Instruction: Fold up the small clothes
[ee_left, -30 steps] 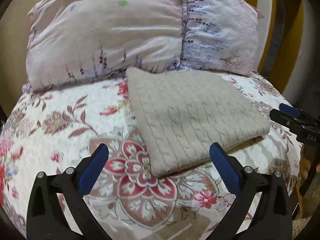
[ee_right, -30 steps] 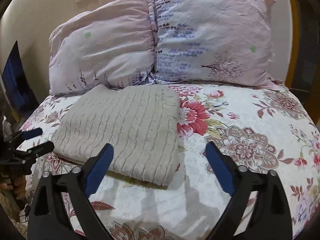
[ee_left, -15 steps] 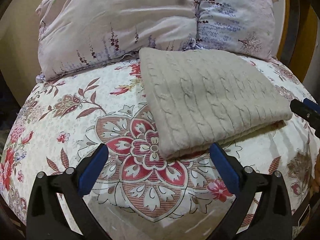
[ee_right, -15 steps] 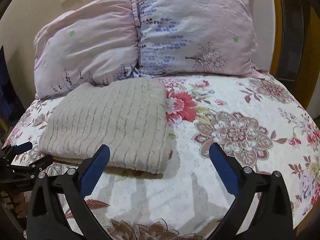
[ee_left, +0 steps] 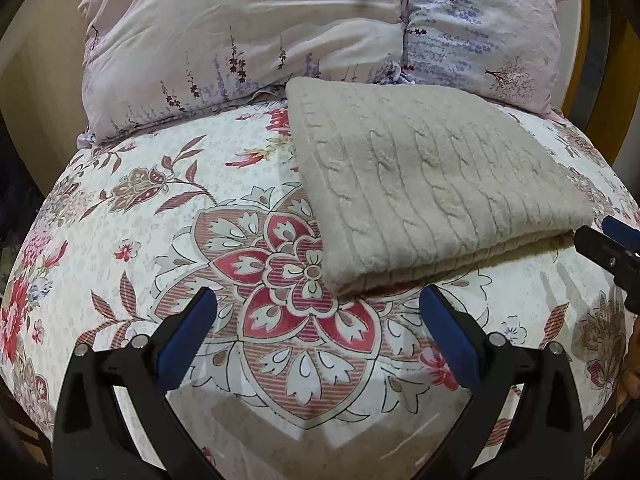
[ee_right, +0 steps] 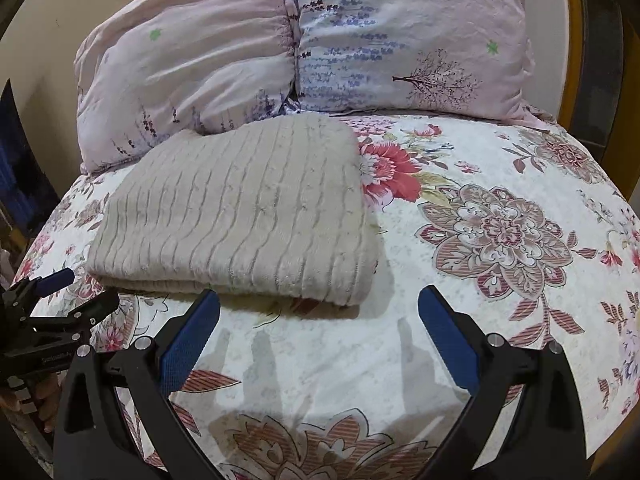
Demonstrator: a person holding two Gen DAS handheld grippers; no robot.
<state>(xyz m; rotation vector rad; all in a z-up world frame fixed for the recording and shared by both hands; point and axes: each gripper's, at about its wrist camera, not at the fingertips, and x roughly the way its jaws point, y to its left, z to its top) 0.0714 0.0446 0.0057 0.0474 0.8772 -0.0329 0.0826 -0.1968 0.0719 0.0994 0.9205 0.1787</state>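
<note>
The beige cable-knit garment (ee_left: 432,200), already folded into a thick rectangle, lies on the floral-printed bedspread (ee_left: 168,216) with its far edge touching the two pale pink floral pillows (ee_left: 248,40) at twelve o'clock. In the left wrist view it sits toward one o'clock of the left gripper (ee_left: 318,322), whose blue-padded jaws stand wide apart with nothing between them. In the right wrist view it sits at eleven o'clock of the right gripper (ee_right: 318,320), equally wide open and empty. Each tool hangs just short of the near folded edge, touching nothing. The fold looks finished, so the main risk is disturbing it: a pad catching the loose lower layers visible at the near edge could drag them out and splay the stack. A pinch taking only the top layer would peel it open. The soft bedding underneath may also bunch up with the knit.
</note>
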